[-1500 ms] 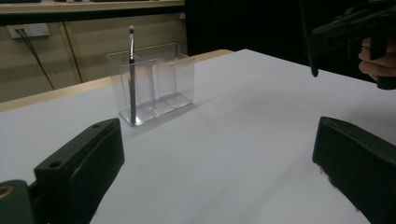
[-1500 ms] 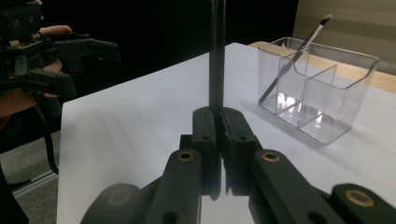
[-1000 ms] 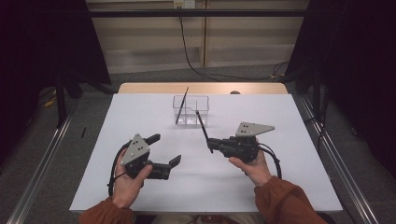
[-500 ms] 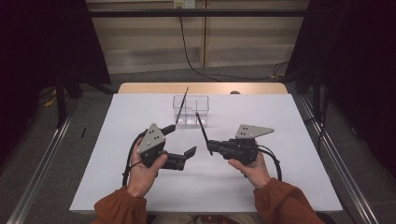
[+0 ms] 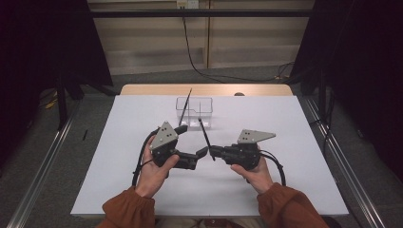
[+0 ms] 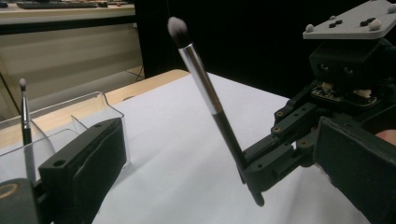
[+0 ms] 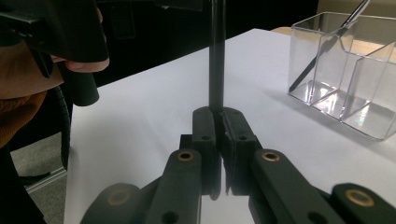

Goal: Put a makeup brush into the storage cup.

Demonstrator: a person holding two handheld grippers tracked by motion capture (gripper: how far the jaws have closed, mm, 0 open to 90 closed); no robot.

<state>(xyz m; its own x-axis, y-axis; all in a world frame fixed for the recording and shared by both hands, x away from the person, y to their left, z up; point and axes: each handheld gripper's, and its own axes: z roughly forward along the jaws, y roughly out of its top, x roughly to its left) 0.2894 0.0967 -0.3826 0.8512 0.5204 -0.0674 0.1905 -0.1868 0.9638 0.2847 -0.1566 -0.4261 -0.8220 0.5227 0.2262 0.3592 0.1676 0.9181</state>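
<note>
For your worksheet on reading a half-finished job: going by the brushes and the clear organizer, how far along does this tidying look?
Done: one thin brush already leans in the clear organizer.
In hand: the right gripper is clamped on a second brush, held nearly upright above the white table cover. The left gripper, apparently open, is close beside it.
Left, probably: getting that brush into the organizer.

No text, label, brand, number or sign could be read on anything seen in the high view or either gripper view.
</note>
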